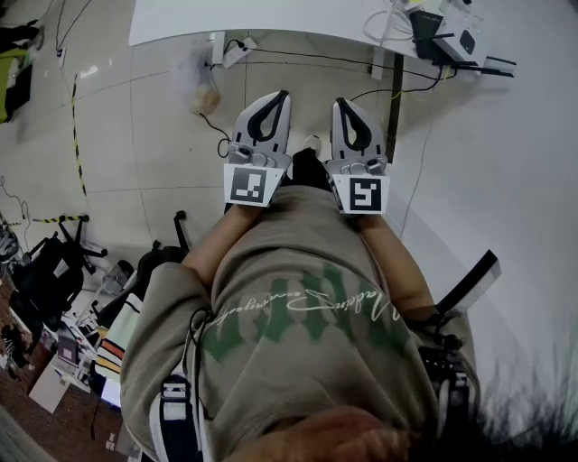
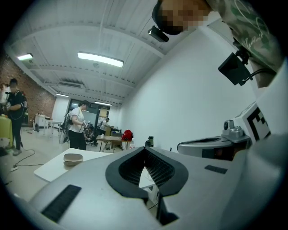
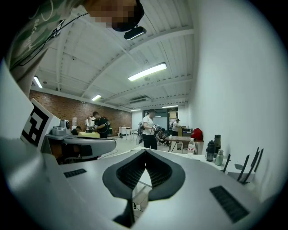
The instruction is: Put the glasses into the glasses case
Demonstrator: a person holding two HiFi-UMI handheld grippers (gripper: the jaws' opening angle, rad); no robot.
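At chest height: left tool point(image 1: 280, 97), right tool point(image 1: 340, 104) both closed tip to tip, nothing held. Beige oval case-like object point(image 2: 73, 158) on white bench point(image 2: 50, 170), well ahead. Glasses not visible. Advise: approach bench, locate glasses, open tools before reaching.

In the head view, the white rectangular tabletop point(image 1: 226, 18) is cut off by the top edge. The person's hands are hidden behind the left gripper point(image 1: 281, 95) and the right gripper point(image 1: 341, 102). In the left gripper view, a small beige oval object point(image 2: 73, 158) on a white flat surface point(image 2: 47, 170) is too small to identify.
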